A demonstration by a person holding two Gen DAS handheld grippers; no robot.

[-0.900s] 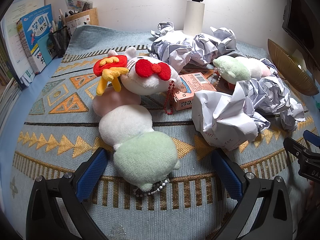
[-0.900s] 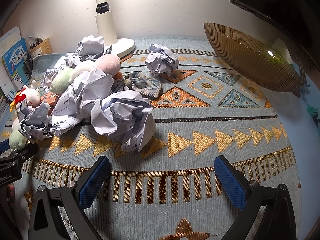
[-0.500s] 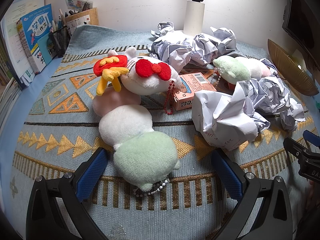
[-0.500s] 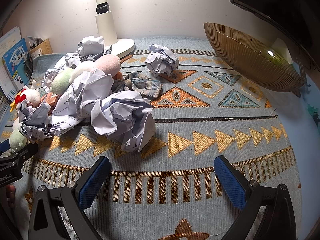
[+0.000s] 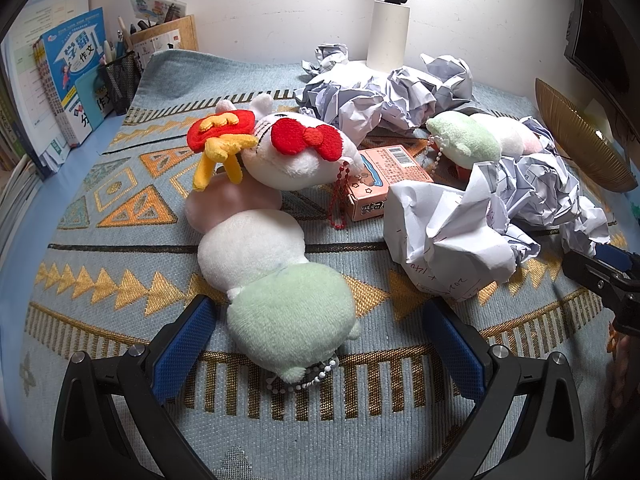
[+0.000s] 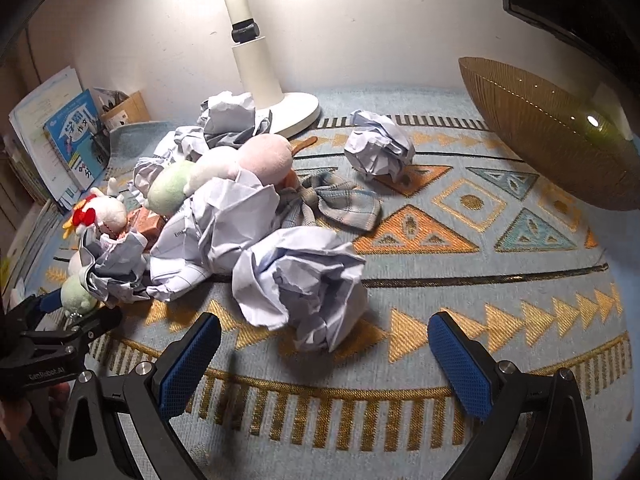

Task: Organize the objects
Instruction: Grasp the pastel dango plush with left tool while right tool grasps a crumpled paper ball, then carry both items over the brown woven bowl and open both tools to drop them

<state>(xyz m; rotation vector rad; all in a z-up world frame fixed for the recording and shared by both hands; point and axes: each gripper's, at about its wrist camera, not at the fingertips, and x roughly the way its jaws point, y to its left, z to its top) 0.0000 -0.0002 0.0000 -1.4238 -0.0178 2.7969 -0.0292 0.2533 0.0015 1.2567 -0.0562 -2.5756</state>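
Right hand-held gripper [image 6: 324, 354]: advanced on crumpled paper ball [image 6: 304, 284], open, empty | left hand-held gripper [image 5: 316, 344]: unmoved, open, straddling green plush [image 5: 292, 316] | nothing sorted.

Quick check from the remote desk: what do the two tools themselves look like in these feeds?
Both match. The left tool and the right tool each have black angular arms with silver screws at the joints, ending in blue pads with a fine cross-hatched grip. In the right wrist view, the left tool's black body carries small white lettering, too blurred to read surely. No cables or sleeves are visible.
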